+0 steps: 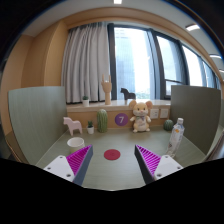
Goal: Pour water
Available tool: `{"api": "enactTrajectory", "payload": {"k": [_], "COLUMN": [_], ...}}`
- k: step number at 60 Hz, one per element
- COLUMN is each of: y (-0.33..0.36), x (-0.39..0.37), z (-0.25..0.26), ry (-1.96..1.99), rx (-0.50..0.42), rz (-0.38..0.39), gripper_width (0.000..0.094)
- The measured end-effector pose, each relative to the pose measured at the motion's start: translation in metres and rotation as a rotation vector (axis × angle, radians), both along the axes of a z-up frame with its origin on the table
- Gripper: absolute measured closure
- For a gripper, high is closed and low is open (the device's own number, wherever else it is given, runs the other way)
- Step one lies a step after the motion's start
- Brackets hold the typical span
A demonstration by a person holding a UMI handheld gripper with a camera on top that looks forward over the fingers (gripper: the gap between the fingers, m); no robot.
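Observation:
My gripper (pixel 112 162) is open and empty, its two magenta pads spread wide over a pale green table (pixel 112 178). A clear water bottle (pixel 177 135) stands to the right, beyond the right finger. A white bowl-like cup (pixel 76 143) sits to the left, just beyond the left finger. A red round marker (pixel 111 155) lies on the table just ahead, between the fingers.
A plush toy (pixel 141 116), a purple round sign (pixel 121 119), a green bottle (pixel 102 120), a small white horse figure (pixel 72 125) and a small white cup (pixel 90 129) line the back. Green partition panels (pixel 36 110) flank both sides. Windows with curtains are behind.

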State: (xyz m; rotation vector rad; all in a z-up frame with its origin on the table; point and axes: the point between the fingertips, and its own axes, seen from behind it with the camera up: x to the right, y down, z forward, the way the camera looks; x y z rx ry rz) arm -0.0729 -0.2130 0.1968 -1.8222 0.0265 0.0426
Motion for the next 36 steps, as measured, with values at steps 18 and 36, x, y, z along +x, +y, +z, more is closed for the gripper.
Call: {"api": "enactTrajectory", "payload": {"k": [18, 36], "y": [0.017, 0.052], "x": [0.117, 0.265], "z": [-0.046, -0.067], "ry": [-0.042, -0.009], "rx": [0.102, 0.12], "rz": [-0.092, -0.221], "gripper_width": [0.008, 0.009]}}
